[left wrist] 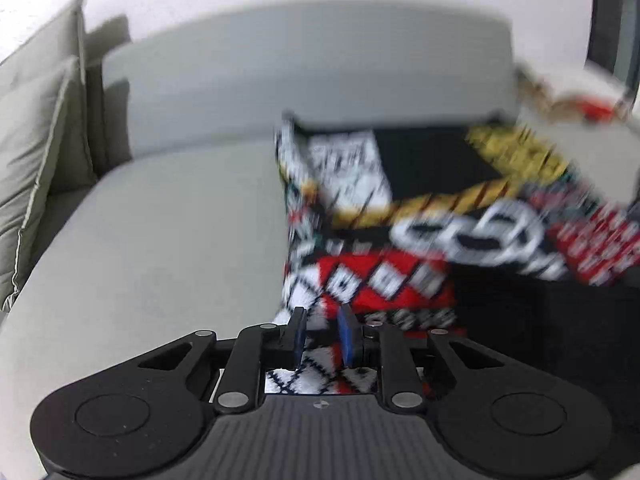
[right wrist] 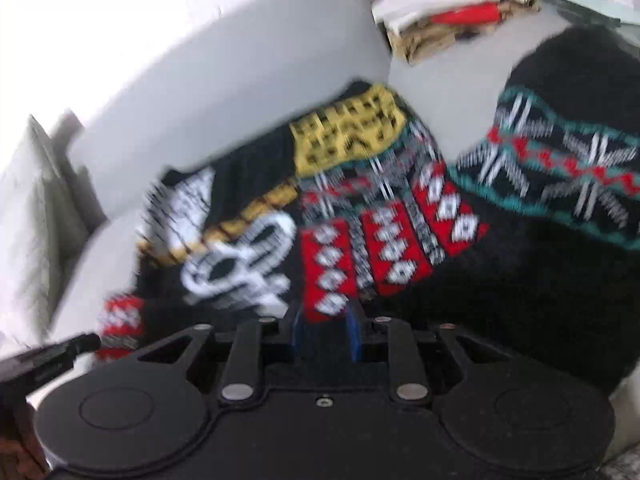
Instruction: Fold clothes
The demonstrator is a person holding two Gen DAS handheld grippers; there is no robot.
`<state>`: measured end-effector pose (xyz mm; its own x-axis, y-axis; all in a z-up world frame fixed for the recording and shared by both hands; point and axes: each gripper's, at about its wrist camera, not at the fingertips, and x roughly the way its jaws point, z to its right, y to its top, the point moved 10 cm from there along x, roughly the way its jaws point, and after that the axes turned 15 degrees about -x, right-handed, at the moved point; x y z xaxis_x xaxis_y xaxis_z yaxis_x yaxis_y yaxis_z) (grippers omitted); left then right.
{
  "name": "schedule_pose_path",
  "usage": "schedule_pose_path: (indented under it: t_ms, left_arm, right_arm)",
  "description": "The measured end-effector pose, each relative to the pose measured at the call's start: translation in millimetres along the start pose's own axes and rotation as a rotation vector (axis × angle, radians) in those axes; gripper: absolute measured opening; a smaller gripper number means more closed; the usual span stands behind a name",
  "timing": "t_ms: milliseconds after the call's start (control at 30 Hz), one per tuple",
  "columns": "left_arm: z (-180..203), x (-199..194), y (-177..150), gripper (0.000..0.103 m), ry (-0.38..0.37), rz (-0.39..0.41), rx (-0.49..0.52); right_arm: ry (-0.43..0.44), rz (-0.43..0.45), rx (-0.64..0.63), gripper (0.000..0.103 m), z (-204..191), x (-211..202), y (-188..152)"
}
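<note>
While both views are smeared by motion blur, the left gripper [left wrist: 322, 334] plainly has its blue-padded jaws drawn close on a white, black-latticed edge of the patterned sweater [left wrist: 404, 236], with cloth showing between and just behind the pads. Ahead of those jaws and off to their right the knit spreads over the grey sofa seat [left wrist: 160, 232], showing red blocks with white diamonds, a yellow band, a black panel and a large white looping motif; whether that motif is lettering cannot be told, and no brand or label can be read. Far to the left of the jaws stand pale cushions [left wrist: 36, 152]. The right gripper [right wrist: 326, 330] likewise has its jaws nearly together, pinching the lower edge of a red-and-white block of the same sweater, which fills the space ahead and to the right with a teal-bordered star band. Beyond it, a red-and-tan object [right wrist: 460, 20] lies blurred.
</note>
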<state>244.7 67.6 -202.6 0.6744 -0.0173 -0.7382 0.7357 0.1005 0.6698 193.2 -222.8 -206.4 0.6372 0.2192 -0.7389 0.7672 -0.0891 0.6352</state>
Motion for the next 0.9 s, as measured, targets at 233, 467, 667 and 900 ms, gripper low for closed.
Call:
schedule_pose_path:
  t_ms: [233,467,667,900]
  left_arm:
    - [-1,-21,-2,0.018,0.039,-0.023,0.012]
    - [43,-70,-44,0.019,-0.066,-0.039,0.11]
    - [58,-72,-56,0.016,-0.015,-0.033,0.183]
    - [88,-148,-18,0.03,-0.169,0.119,0.135]
  right_arm:
    - [0.022,-0.024,-0.008,0.016,-3,-15,-3]
    - [0.084,-0.055,-0.093,0.018,-30,-46,-31]
    - [0.056,-0.089,-0.166,0.017,-35,-36,-44]
    - [0.164,0.173,0.231,0.04,34,-142,-3]
